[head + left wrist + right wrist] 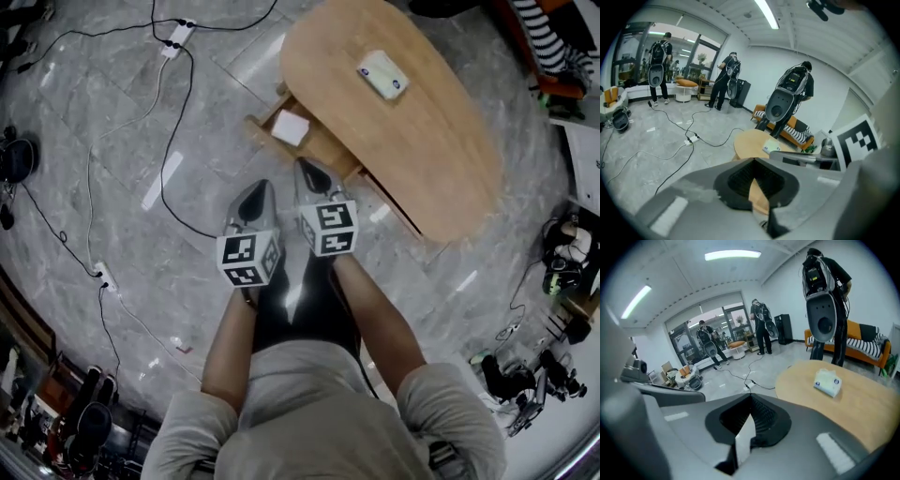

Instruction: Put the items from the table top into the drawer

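Pale wood is what the oval bench [422, 159] is made of. From overhead, a tissue pack [382, 75] lies on its far part, well apart from both arms. Under the near edge the drawer [265, 119] stands pulled out, and a white flat item [290, 128] lies inside it. The left tongs [260, 190] and right tongs [307, 171] hang side by side above the grey marble floor [112, 112], just short of the drawer, each pressed together. In the left gripper view those tongs [757, 187] are closed on nothing; only a tan sliver of what lies beyond shows through the seam. Further on sits the tissue pack [771, 148], with other people in backpack rigs standing about the room. In the right gripper view the tongs [745, 427] are likewise pressed together and empty, with a white sliver showing between them. The tissue pack [828, 382] rests on the bench off to the right. I would judge the job partly done: one item is stowed, and the tissue pack has yet to be fetched. The drawer is not yet pushed in.
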The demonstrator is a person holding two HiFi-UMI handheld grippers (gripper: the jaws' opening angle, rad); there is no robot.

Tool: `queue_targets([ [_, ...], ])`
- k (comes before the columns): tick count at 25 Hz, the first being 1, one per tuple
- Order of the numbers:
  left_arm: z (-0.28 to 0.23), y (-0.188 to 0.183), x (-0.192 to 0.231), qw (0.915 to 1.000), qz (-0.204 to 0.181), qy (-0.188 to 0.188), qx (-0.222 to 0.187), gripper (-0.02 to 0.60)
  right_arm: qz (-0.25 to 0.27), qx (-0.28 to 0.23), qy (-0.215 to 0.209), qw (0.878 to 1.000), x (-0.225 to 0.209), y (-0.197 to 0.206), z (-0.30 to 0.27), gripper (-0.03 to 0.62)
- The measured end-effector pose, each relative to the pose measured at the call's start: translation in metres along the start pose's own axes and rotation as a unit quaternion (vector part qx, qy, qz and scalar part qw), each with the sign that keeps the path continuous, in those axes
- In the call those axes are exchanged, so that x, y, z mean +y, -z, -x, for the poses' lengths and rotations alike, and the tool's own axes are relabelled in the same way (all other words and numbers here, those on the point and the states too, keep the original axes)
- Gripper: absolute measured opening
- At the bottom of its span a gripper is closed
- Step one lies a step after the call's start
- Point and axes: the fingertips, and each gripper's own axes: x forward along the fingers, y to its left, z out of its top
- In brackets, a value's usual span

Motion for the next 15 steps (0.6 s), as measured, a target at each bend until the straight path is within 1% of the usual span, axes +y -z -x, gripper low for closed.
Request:
queue_targets([
  [3, 0.021, -0.042, -0.014, 0.9989, -0.017, 0.009, -0.042, 0.02, 0.025, -0.037, -0.002, 0.999, 0.017, -0.04, 0.028, 0.008],
  [7, 0.056, -0.09, -0.031, 0.9952, -0.039, 0.026, -0.086, 0.02, 0.046, -0.089, 0.013, 0.995, 0.04, -0.092, 0.078, 0.008],
  [12, 0.094, -0.146, -0.069, 0.9861, -0.07, 0.055, -0.141, 0.02, 0.092, -0.169, 0.047, 0.98, 0.06, -0.164, 0.142, 0.008],
  [15, 0.119, -0.167, -0.096, 0.9807, -0.086, 0.077, -0.158, 0.02, 0.103, -0.207, 0.065, 0.971, 0.073, -0.193, 0.18, 0.008],
])
